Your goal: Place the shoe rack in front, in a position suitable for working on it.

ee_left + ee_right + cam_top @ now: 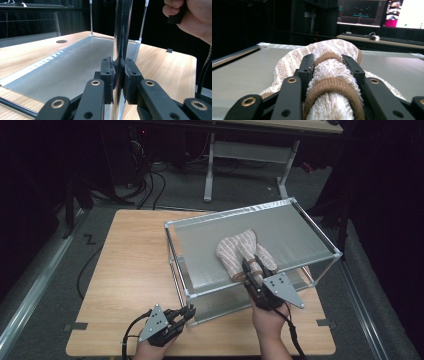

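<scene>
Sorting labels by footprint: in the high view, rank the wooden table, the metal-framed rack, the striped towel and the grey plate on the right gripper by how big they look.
Largest to smallest:
1. wooden table
2. metal-framed rack
3. striped towel
4. grey plate, though it sits nearer the camera, so its true size against the towel is unsure.

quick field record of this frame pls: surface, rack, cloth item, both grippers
surface: wooden table
rack: metal-framed rack with a grey mesh top, standing on the table
cloth item: striped towel, bunched, lying on the rack's mesh top
left hand-held gripper: jaws shut on the rack's shiny upright post at the near corner
right hand-held gripper: jaws clamped on a fluffy fold of the towel with a brown edge band, on top of the rack
</scene>
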Motion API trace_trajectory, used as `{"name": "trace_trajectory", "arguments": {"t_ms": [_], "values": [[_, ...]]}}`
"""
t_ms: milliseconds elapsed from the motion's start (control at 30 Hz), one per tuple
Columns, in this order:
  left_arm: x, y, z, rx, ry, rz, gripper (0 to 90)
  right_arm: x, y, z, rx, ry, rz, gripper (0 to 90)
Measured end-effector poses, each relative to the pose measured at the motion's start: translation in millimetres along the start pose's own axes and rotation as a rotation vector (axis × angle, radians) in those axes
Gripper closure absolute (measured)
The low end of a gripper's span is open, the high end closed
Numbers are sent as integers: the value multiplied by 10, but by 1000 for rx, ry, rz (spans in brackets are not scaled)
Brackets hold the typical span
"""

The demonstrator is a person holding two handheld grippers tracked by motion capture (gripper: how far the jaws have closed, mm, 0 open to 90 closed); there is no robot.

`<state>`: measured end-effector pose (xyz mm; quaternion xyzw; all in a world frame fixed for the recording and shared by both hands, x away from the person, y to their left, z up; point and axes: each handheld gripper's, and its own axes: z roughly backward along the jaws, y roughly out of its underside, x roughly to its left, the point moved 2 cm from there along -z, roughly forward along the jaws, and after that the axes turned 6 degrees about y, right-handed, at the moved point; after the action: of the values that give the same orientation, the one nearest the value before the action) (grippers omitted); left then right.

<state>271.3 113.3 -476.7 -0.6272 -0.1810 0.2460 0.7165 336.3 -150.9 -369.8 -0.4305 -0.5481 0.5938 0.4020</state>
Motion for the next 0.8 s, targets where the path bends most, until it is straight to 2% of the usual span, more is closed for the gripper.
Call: {"name": "trace_trajectory", "arguments": {"t_ms": [200,467,567,667,800], "values": [[2,5,2,-3,-4,-9,800,304,-3,52,-18,-56,8,653],[-6,8,1,-8,-11,3,799,681,-32,105,-24,-165,13,654],[-7,7,3,-7,-10,5,799,820,-55,119,-21,-198,42,655],[-7,7,5,-7,-10,3,799,859,-54,118,-24,-197,55,658],[-10,7,10,-7,-12,1,800,777,-32,98,-15,-172,57,658]]}}
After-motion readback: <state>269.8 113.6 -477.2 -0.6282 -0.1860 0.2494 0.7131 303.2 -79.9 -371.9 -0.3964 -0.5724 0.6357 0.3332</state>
